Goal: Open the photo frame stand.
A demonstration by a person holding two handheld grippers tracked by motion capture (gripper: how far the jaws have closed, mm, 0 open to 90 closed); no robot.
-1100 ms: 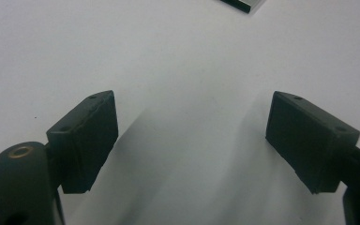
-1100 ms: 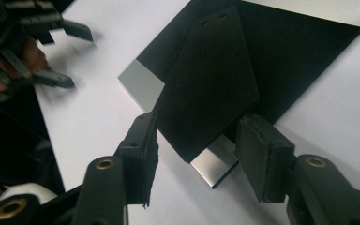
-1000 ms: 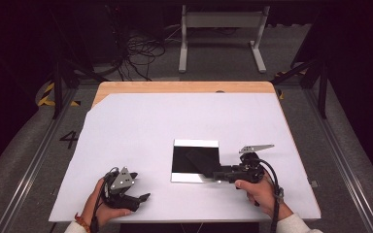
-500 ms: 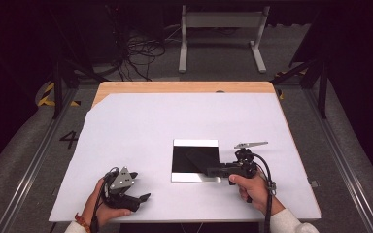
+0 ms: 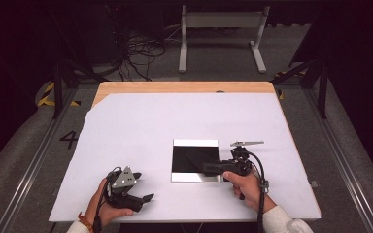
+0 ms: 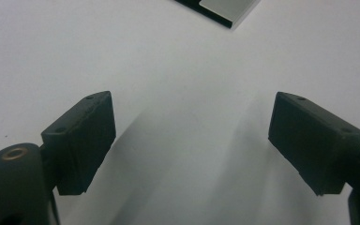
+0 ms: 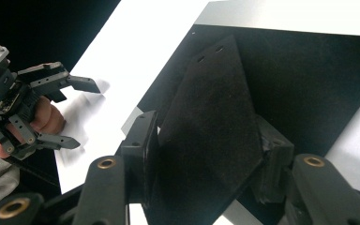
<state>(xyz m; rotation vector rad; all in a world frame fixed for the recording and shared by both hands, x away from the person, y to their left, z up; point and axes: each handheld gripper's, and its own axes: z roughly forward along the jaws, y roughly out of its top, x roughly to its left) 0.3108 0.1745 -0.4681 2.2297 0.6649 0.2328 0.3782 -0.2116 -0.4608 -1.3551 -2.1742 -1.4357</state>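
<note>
A black square panel (image 5: 194, 151) with a silver rim lies on the white table sheet (image 5: 141, 126); its corner shows as the panel (image 6: 220, 9) at the top of the left gripper view. My right gripper (image 5: 207, 168) reaches over the panel's right part from the right. It is shut on a dark flat piece (image 7: 211, 108), gripped across its width above the panel (image 7: 309, 79). The jaws have just closed a little on that piece. My left gripper (image 5: 144, 187) rests open near the front left edge, with bare sheet between its pads (image 6: 82, 136).
The wooden table top (image 5: 175, 87) shows beyond the sheet's far edge. Off the table are cables (image 5: 141, 48) and a grey stand (image 5: 223, 29) on the floor. The left gripper (image 7: 88, 114) shows open at the left of the right gripper view.
My right gripper has moved left over the black panel and sunk slightly, carrying the dark piece. The left gripper has stayed where it was.
</note>
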